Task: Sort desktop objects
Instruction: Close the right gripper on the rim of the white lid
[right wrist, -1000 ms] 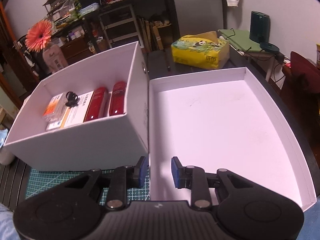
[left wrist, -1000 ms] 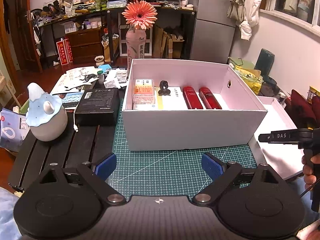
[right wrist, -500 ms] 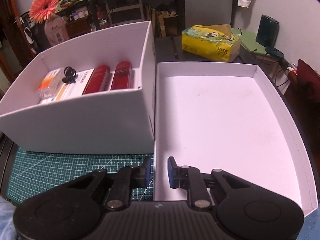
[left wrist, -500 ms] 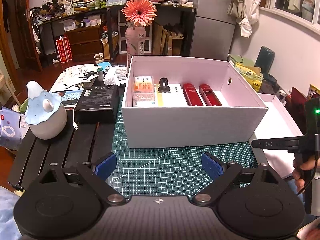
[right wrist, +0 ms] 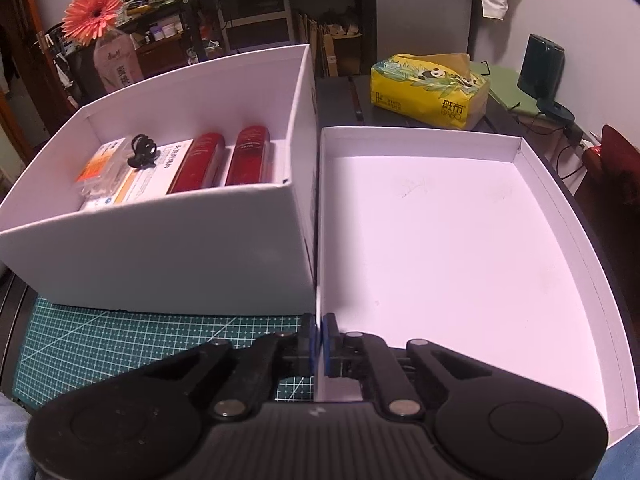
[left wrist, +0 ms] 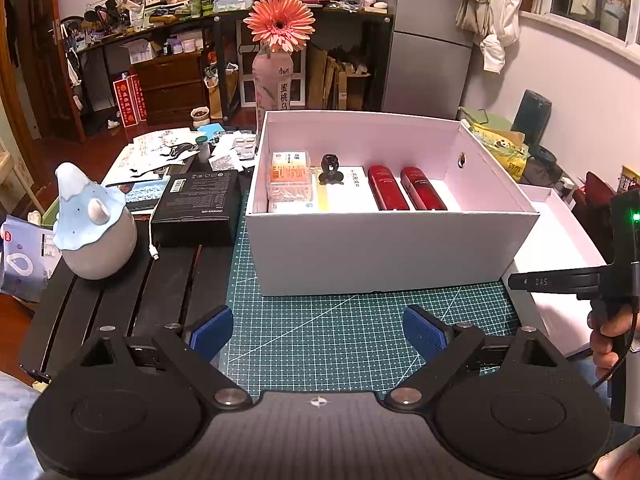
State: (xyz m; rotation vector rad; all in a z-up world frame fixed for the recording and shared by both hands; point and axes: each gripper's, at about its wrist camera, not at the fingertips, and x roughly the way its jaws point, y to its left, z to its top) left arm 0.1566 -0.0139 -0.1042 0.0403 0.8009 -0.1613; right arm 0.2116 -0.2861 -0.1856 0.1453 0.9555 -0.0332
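A: Why is the right hand-held gripper so low in the right wrist view, at the bottom centre of the frame?

B: Its jaws have just been closing and now pinch the near corner wall of the lid, the shallow white tray filling the right of the frame. Likely so the lid can be lifted over the box.

A: And the box?

B: Just left of the lid, touching it, with two red bottles and flat packs lying side by side inside.

A: The left hand-held gripper?

B: Jaws wide apart, holding nothing, hovering over the green cutting mat on the worktop at lower centre, probably waiting to steady things.
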